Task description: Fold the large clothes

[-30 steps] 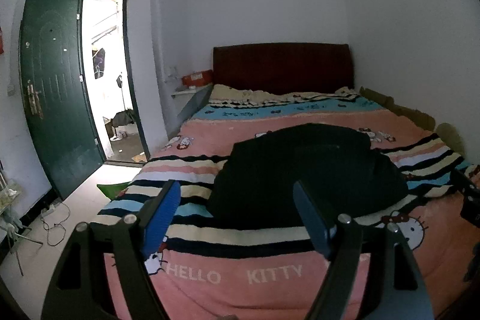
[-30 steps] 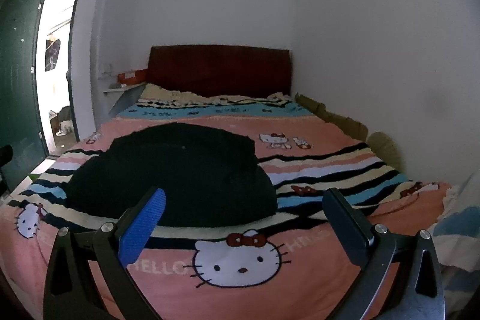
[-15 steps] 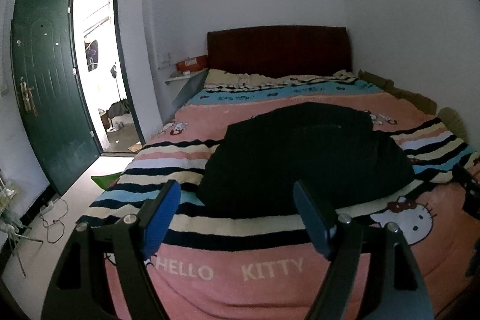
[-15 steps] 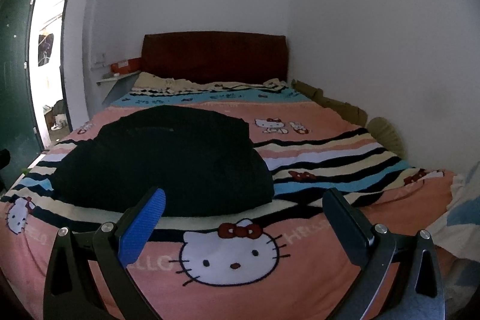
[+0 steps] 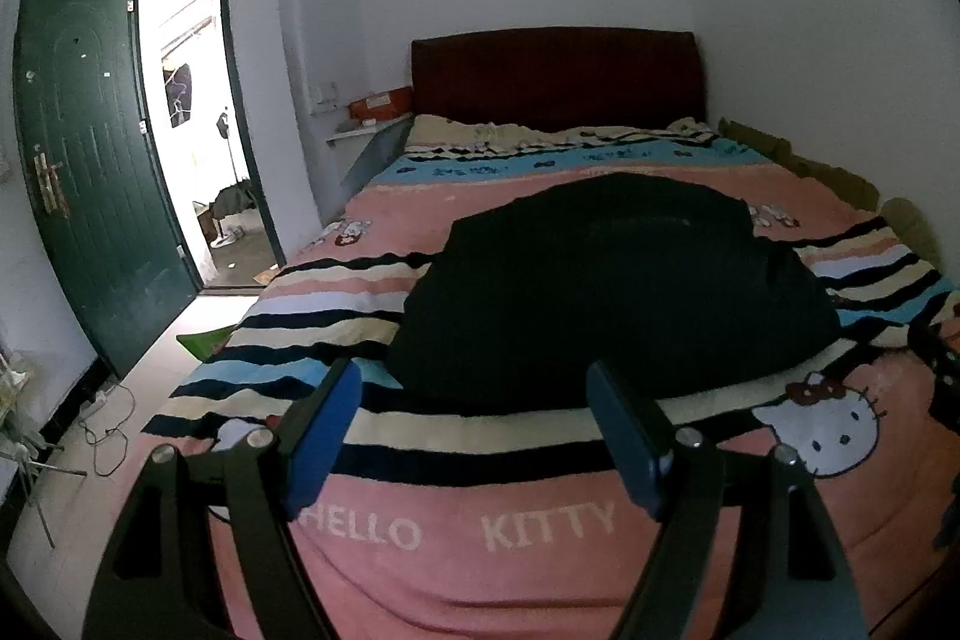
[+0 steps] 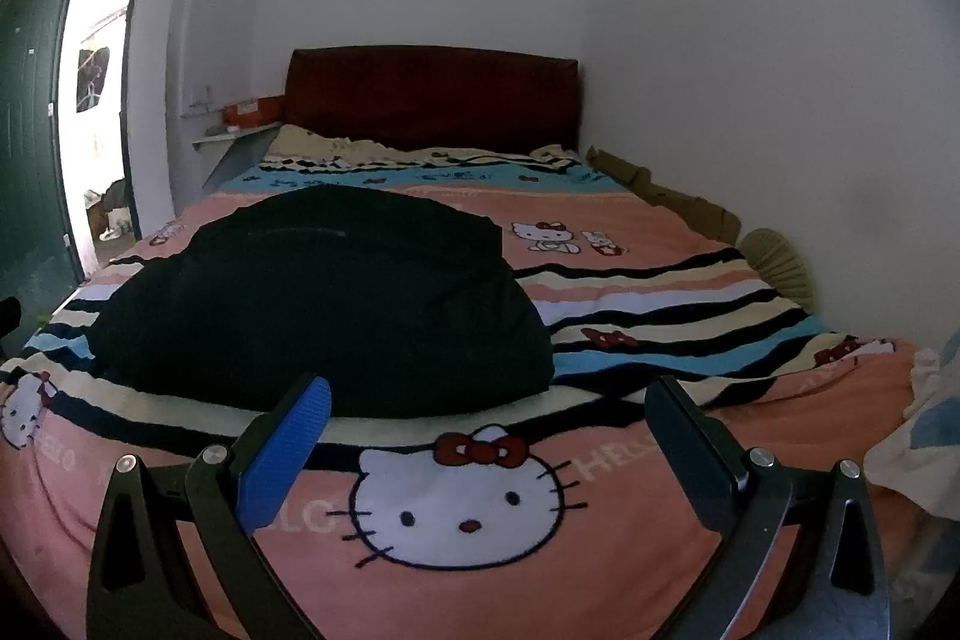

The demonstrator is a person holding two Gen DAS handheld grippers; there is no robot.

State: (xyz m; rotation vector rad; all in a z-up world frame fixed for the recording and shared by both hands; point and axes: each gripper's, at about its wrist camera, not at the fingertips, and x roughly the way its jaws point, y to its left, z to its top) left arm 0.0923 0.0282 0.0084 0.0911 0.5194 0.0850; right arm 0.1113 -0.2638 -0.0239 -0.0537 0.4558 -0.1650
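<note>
The black garment [image 5: 612, 280] lies spread in a dark mound across the middle of the bed [image 5: 540, 568], on top of a pink, blue and cream striped Hello Kitty blanket [image 5: 372, 292], and nothing is touching it. Over on the far left, the green door [image 5: 90, 160] stands swung open beside a bright doorway [image 5: 198, 100], with a loose cable [image 5: 102, 430] on the floor below it. Moving in, the left gripper [image 5: 474, 424] hovers above the foot of the bed, its jaws spread wide and nothing between them, the garment's near edge just beyond its blue pads [image 5: 324, 436]. Straight ahead sits the dark red headboard [image 5: 558, 76] against the white wall, an orange box [image 5: 378, 103] on the small shelf to its left. Across to the right gripper [image 6: 486, 436]: jaws also wide apart and empty, poised over a big Hello Kitty face [image 6: 456, 508] printed on the blanket, the garment [image 6: 324, 298] sitting ahead and to its left. At the far right edge, a pale cloth [image 6: 918, 436] bunches at the bed's corner.
</note>
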